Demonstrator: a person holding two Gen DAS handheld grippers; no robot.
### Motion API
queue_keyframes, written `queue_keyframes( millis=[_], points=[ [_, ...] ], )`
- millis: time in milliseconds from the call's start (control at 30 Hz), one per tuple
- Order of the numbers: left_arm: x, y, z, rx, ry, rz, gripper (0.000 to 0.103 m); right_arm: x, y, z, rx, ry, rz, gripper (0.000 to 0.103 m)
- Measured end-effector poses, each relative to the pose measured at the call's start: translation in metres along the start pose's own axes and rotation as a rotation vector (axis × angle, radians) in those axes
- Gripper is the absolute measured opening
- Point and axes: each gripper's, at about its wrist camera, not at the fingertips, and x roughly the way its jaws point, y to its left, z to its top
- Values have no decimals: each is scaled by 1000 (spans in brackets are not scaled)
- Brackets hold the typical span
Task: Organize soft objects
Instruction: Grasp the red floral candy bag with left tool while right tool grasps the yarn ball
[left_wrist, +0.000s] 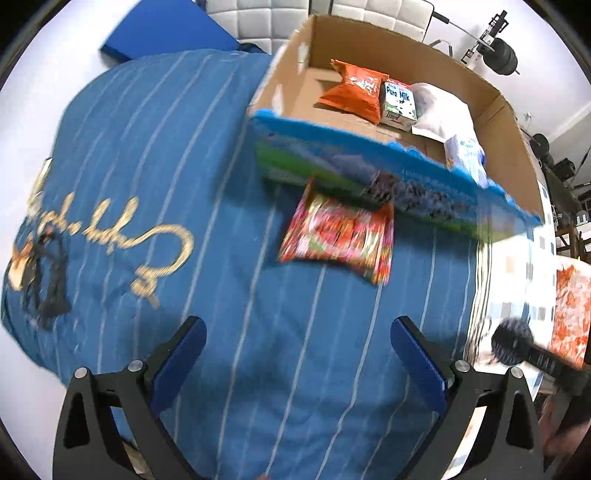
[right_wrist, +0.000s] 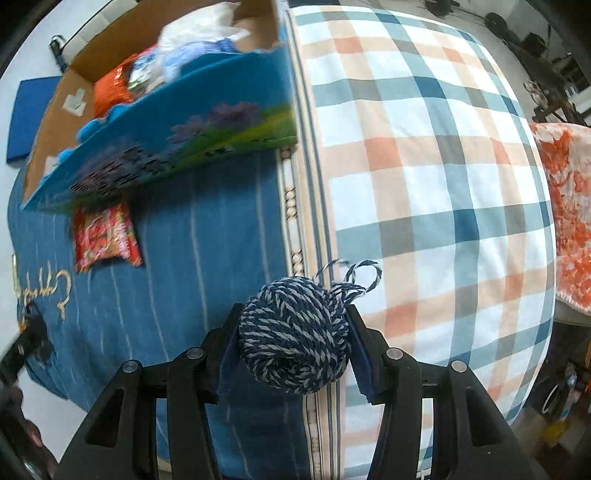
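Pinching yarn ball (right_wrist: 293, 338) lower centre of frame: right hand-held gripper (right_wrist: 295, 332) clamped across middle. Light, squashy, loose strand may snag; hold core. Left hand-held gripper (left_wrist: 298, 354) spread, empty. Box (right_wrist: 55, 110) upper left.

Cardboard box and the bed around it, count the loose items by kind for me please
Snack packets: 2, orange crinkly packet in the cardboard box, red foil packet on the blue striped blanket
Milk cartons: 1
White soft bags: 2
Navy-and-white yarn balls: 1, in the right gripper
Total: 6
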Motion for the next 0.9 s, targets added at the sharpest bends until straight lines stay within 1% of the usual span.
queue_keyframes(
  millis=[100,233,333,433,533,600,633,767,900],
  points=[
    [25,-10,28,4,25,-9,102,13,-3,12,29,6,-14,54],
    [59,-22,56,18,59,-13,102,24,-2,22,52,16,-25,54],
    [87,-33,73,60,97,27,102,27,0,26,61,19,-22,54],
    [115,-40,83,90,145,39,102,24,-2,26,66,18,-21,54],
    [133,-46,88,102,178,-2,102,27,0,29,71,24,-21,54],
    [138,-52,88,125,168,3,90,27,2,35,71,30,-22,54],
    [138,-55,87,138,157,2,86,29,2,36,71,33,-22,54],
    [135,-62,81,155,124,6,83,30,1,35,67,44,-22,54],
    [126,-66,69,183,110,21,81,26,6,34,38,46,-16,54]
  ],
)
